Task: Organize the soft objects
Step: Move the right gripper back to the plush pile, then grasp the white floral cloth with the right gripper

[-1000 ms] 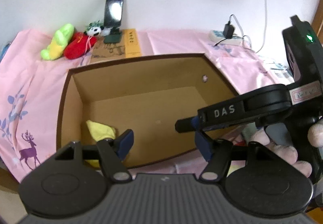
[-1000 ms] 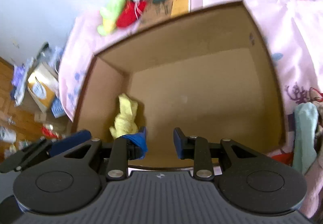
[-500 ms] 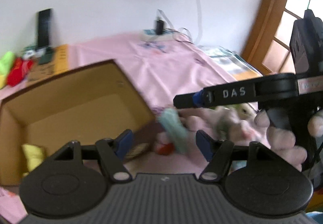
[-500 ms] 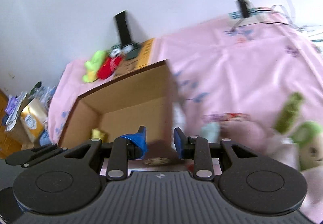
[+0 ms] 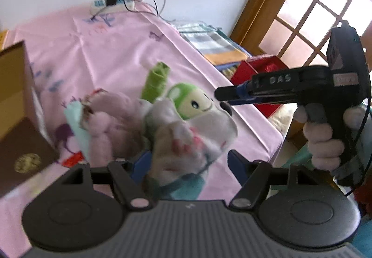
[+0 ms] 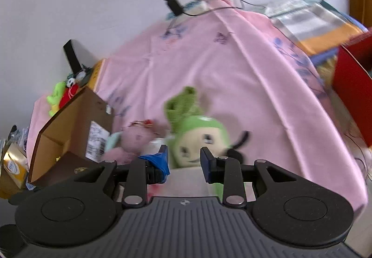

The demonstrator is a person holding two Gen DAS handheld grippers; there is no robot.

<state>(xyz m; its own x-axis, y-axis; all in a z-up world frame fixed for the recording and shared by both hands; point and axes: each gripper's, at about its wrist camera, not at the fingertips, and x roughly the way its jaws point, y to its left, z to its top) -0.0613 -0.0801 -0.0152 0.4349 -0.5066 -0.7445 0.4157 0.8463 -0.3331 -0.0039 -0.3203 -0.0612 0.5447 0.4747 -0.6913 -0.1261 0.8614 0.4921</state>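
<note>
Box (image 6: 67,123) sits left with something yellow inside; my left gripper (image 5: 186,165) and right gripper (image 6: 183,160), jaws wide, hover over the plush pile (image 5: 162,123).

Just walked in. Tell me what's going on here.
A person is sorting soft toys with two handheld grippers. Both the left gripper and the right gripper are open, nothing grasped, pointed at a pile of plush toys on the pink cloth. The right one faces the green-headed plush. The cardboard box sits beside the pile.

Desk, pink cloth (image 5: 121,48): cardboard box (image 6: 69,123); soft-toy pile (image 5: 162,123); power strip (image 5: 111,3); green and red plush (image 6: 61,97), far corner.
</note>
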